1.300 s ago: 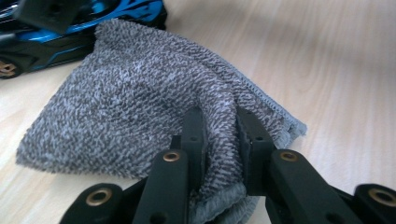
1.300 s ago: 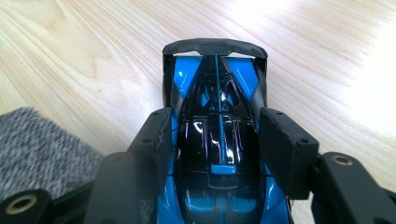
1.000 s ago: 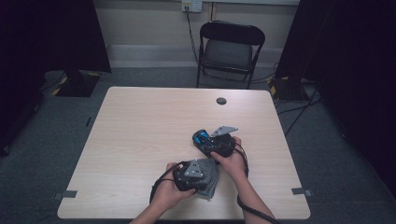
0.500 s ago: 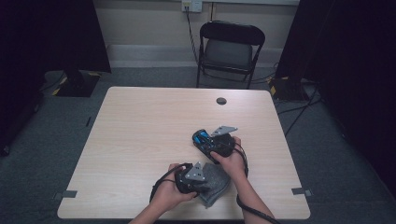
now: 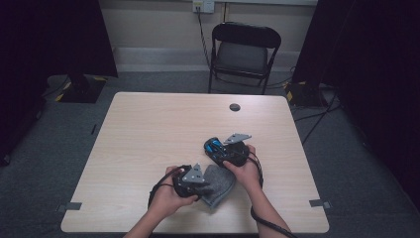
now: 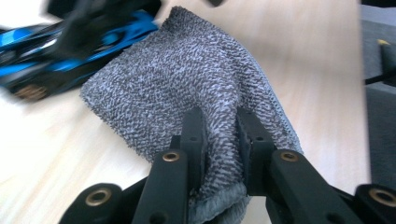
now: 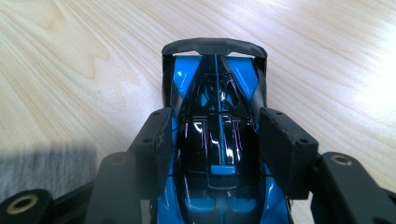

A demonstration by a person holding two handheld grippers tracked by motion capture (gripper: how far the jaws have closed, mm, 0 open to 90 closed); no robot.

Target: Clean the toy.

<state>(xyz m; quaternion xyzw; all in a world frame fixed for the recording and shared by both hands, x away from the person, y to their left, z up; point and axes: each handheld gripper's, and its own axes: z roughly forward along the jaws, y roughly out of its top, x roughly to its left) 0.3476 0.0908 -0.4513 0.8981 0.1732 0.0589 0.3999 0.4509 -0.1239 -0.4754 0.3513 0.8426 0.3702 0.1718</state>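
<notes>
No text, label, brand, number or sign could be read, none on any surface in the three views.

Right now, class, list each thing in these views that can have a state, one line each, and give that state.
Left gripper: shut on the grey cloth, a fold pinched between its jaws.
Grey cloth: bunched, mostly lying on the table.
Right gripper: shut on the toy car, jaws against its sides.
Toy car: blue and black, right way up, low over the table.
Folding chair: unfolded, unoccupied, beyond the table.
Table: light wood, level.
</notes>
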